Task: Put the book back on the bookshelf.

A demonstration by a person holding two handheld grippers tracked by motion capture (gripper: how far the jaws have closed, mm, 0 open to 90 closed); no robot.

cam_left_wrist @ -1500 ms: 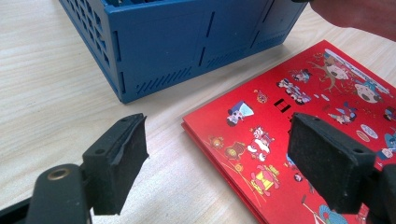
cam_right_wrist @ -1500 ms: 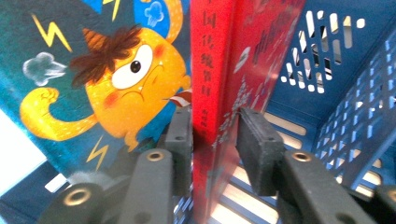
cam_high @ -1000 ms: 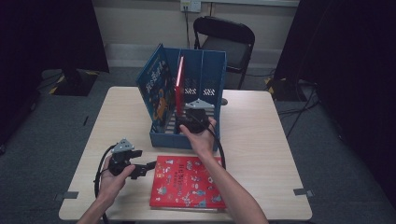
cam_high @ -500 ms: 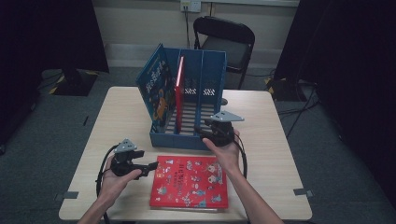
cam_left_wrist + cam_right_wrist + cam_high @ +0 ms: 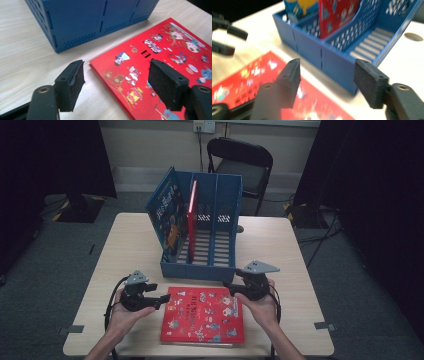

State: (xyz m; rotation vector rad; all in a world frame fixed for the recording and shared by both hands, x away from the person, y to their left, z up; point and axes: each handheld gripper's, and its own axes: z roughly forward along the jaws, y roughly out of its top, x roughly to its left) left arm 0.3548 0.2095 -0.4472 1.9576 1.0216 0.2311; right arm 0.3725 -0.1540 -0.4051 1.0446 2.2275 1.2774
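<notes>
— Position of the hands?
— Both lay low on the table (image 5: pixel 125 245), flanking the red book (image 5: pixel 202 316), which lay flat at the near edge. Left gripper (image 5: pixel 162 300) and right gripper (image 5: pixel 227 285) stood agape, empty.
— Beyond?
— The blue file rack (image 5: pixel 200 265), just behind the book.

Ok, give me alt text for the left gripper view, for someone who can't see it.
A red picture book lies flat on a pale wooden table, its near corner between the open black jaws of the left hand-held gripper, which grip nothing. Behind the book stands the solid blue wall of a file rack.
</notes>
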